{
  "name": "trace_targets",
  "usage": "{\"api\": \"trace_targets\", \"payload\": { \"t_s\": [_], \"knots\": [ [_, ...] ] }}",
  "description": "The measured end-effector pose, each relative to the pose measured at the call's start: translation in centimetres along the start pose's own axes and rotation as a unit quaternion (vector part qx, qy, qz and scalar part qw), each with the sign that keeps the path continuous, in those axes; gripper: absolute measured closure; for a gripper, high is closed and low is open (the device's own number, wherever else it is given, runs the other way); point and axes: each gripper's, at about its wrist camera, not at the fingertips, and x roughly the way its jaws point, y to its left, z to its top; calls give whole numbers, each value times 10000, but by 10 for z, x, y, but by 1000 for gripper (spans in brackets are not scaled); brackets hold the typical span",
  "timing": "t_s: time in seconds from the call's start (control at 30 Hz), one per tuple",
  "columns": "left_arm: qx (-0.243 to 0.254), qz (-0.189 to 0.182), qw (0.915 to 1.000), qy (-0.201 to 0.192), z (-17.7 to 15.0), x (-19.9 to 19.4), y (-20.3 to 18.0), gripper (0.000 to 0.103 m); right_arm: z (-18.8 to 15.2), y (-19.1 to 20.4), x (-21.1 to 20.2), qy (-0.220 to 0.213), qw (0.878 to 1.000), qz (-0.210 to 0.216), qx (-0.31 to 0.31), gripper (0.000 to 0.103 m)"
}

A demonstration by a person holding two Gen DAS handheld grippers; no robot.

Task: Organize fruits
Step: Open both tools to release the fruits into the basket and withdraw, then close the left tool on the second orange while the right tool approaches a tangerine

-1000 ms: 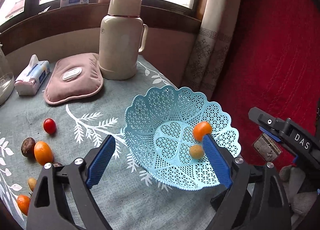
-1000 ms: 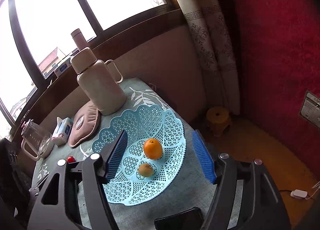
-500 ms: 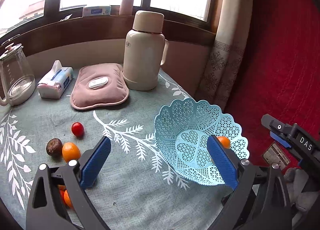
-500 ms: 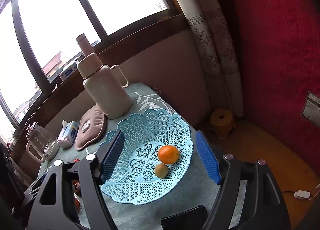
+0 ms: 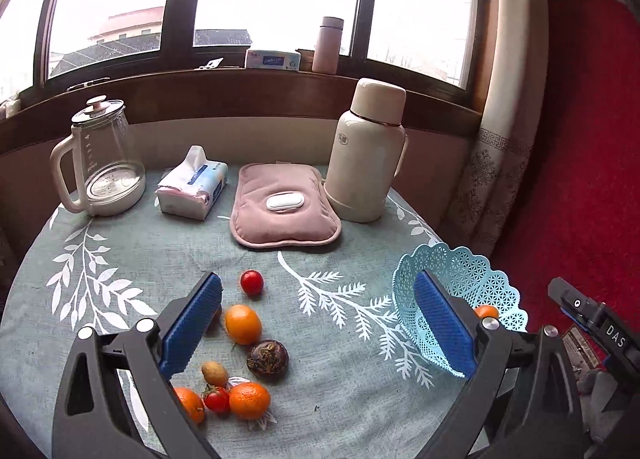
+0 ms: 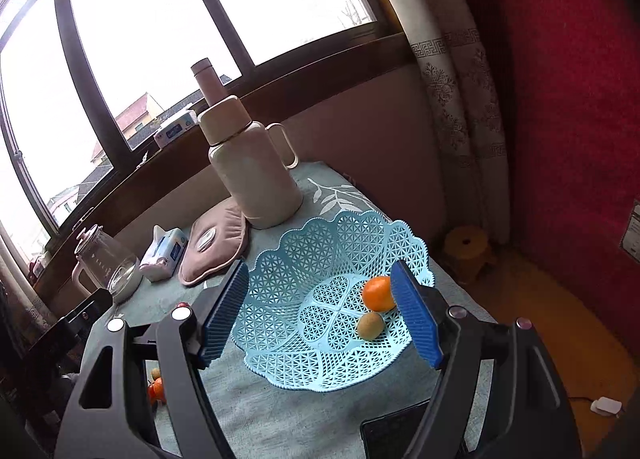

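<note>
The left gripper (image 5: 316,323) hangs with its fingers wide and empty over loose fruit on the table (image 5: 120,227), and its left finger hides part of one orange (image 5: 187,403) and all but a sliver of something dark behind the upper orange (image 5: 243,324); a tomato (image 5: 252,282), a dark round fruit (image 5: 267,356), a small tan fruit (image 5: 215,373), a second tomato (image 5: 216,399) and another orange (image 5: 249,400) lie in plain view. The blue basket (image 6: 320,259) sits at the table's right edge near the red wall, holding an orange fruit (image 6: 377,293) partly covered by the right gripper's (image 6: 320,315) finger and a small tan fruit in the basket (image 6: 369,325), that gripper also spread wide and empty. Bare cloth lies between the fruit cluster and the basket.
</note>
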Motion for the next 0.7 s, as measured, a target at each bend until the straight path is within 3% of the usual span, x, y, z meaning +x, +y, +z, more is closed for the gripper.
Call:
{"api": "trace_targets", "payload": {
  "t_s": [0.4, 0.7],
  "knots": [
    [-249, 698, 9972, -75, -18, -38, 60, 7, -18, 48, -15, 44, 9975, 488, -512, 28],
    [-445, 969, 9940, 251, -53, -35, 101, 7, -43, 79, -8, 335, 9924, 720, -935, 28]
  ]
}}
